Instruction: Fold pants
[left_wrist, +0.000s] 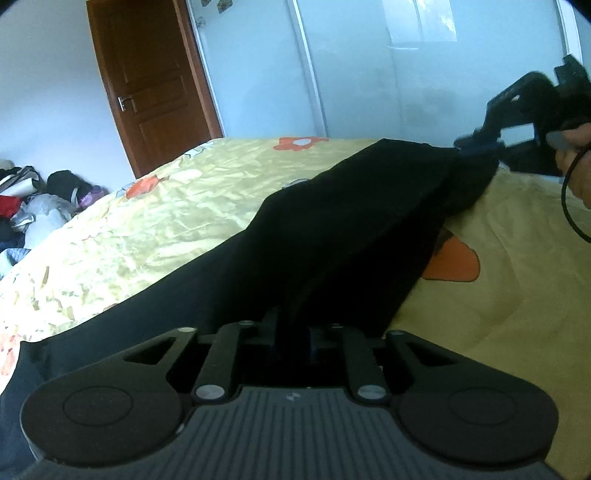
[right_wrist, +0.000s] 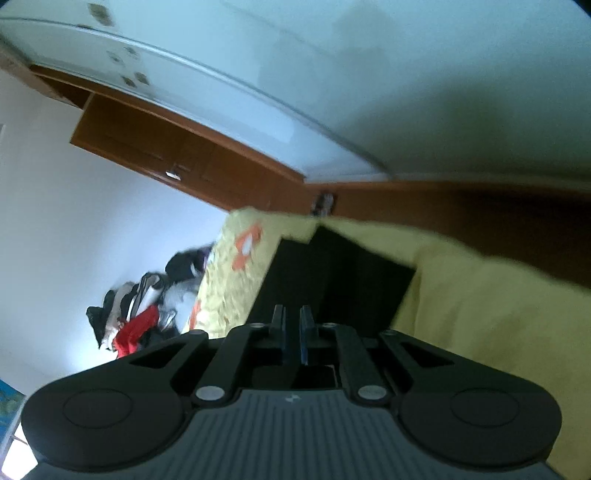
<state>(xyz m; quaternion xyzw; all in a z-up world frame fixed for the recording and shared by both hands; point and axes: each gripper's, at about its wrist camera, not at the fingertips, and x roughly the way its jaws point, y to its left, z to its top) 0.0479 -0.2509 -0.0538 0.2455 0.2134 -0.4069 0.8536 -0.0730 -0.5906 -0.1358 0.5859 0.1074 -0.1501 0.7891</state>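
Black pants (left_wrist: 343, 221) hang stretched above a yellow flowered bedsheet (left_wrist: 147, 221). My left gripper (left_wrist: 291, 328) is shut on the near end of the pants. In the left wrist view my right gripper (left_wrist: 476, 147) pinches the far end, raised at the upper right. In the right wrist view the pants (right_wrist: 332, 273) run forward from my right gripper (right_wrist: 292, 321), whose jaws are nearly closed on the cloth.
A brown door (left_wrist: 155, 85) and a white wardrobe (left_wrist: 369, 66) stand behind the bed. A pile of clothes and bags (left_wrist: 33, 199) lies on the floor at the left; it also shows in the right wrist view (right_wrist: 147, 310).
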